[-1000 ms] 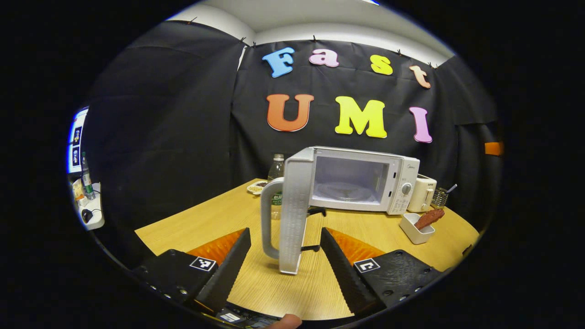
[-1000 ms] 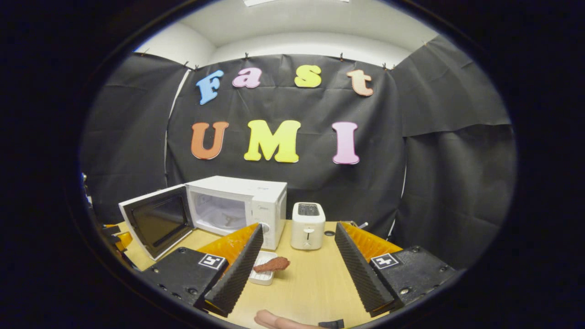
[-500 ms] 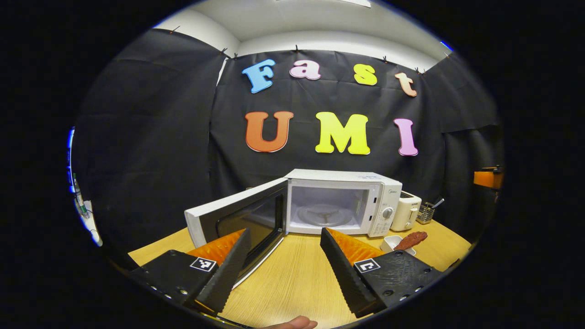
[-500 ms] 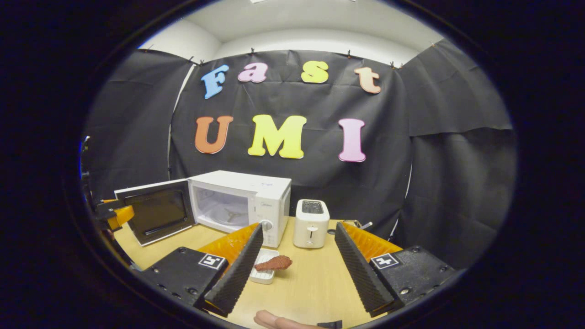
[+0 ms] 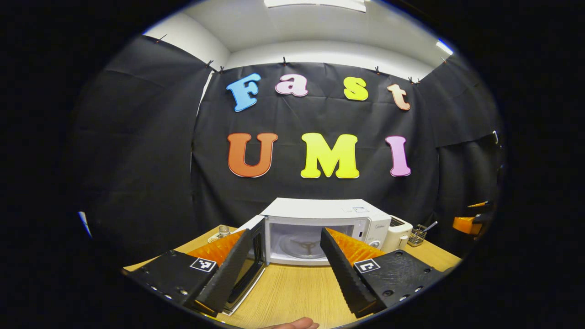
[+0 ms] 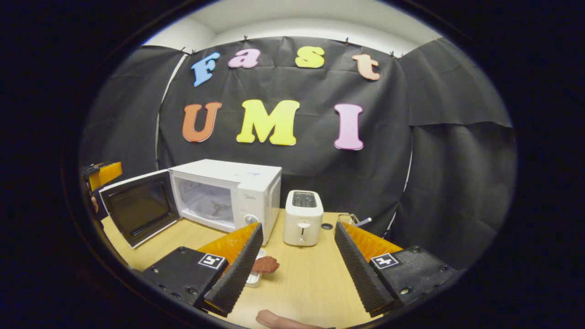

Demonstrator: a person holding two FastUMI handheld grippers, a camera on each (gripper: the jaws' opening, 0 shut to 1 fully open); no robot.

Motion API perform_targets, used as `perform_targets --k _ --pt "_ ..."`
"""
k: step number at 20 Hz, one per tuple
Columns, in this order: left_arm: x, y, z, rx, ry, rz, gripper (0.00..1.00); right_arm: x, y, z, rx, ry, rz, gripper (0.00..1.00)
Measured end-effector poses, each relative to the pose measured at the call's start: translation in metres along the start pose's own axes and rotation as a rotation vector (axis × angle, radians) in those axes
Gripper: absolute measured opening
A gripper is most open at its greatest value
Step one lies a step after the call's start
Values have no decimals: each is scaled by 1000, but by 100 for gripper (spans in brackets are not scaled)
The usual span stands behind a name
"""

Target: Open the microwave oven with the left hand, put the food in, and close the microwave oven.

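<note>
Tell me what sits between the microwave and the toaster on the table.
Nothing: in the right gripper view only bare table shows between the microwave and the toaster, which stand side by side, apart.

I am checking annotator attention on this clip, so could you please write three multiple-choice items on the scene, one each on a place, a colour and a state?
1. Where does the toaster stand?
A. Beside the microwave's control side
B. On top of the microwave
C. Inside the microwave

2. What colour is the microwave's casing?
A. Black
B. White
C. Red

3. What state is the microwave door in?
A. Shut
B. Swung open
C. Removed

Key: 1 A, the toaster sits on the table next to the dial side. 2 B, the casing is white. 3 B, the door stands wide and the cavity shows.
</note>
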State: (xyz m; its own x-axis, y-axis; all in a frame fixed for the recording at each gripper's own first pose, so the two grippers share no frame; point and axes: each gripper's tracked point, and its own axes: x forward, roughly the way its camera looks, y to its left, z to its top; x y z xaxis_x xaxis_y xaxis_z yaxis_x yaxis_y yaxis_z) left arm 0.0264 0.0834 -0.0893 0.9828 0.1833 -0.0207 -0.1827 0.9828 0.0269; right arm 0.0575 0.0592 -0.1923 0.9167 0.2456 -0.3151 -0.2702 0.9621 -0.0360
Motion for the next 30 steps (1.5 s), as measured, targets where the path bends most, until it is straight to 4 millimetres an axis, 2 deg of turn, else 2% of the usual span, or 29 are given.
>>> perform_targets --k 4,5,6,7,10,11,12,13,14,15,16,17,18,20,23,26,27,30 --pt "2 -21 29 -27 -43 -67 93 34 6 -24 45 79 57 100" --pt "1 -21 40 -20 -59 -70 94 44 5 -33 67 116 61 93" --pt "0 -20 45 -5 -69 -65 93 53 6 -43 90 151 71 93" --pt "-1 -17 48 13 -76 -48 93 63 9 -51 109 182 89 100" --pt "-9 -24 50 37 -83 -49 93 88 20 -84 185 309 154 97" --pt "-10 -26 50 26 -85 -56 93 92 25 -94 218 357 179 82" --pt "-11 -28 48 9 -83 -63 93 96 33 -103 253 399 219 92" --pt "-14 -30 46 -5 -76 -70 94 96 43 -110 287 438 268 92" --pt "-16 -31 45 -12 -74 -76 94 98 51 -116 326 470 308 90" --pt "-17 -31 44 -11 -73 -77 93 100 56 -122 352 502 338 79" --pt "-19 -29 43 -3 -69 -72 93 103 58 -130 373 535 357 90" --pt "-21 -27 40 9 -61 -63 93 106 58 -139 392 565 360 90" --pt "-22 -25 39 19 -58 -51 93 108 59 -146 414 594 367 78" --pt "-25 -24 37 32 -56 -43 93 111 66 -157 471 653 415 71" --pt "-26 -24 28 31 -29 -39 93 110 76 -168 643 742 481 30" --pt "-28 -19 24 32 -19 -33 93 103 71 -161 674 711 482 5" --pt "-29 -17 23 32 -19 -32 93 100 67 -157 651 696 469 12" --pt "-32 -13 20 28 -13 -37 93 85 59 -141 576 628 427 12"
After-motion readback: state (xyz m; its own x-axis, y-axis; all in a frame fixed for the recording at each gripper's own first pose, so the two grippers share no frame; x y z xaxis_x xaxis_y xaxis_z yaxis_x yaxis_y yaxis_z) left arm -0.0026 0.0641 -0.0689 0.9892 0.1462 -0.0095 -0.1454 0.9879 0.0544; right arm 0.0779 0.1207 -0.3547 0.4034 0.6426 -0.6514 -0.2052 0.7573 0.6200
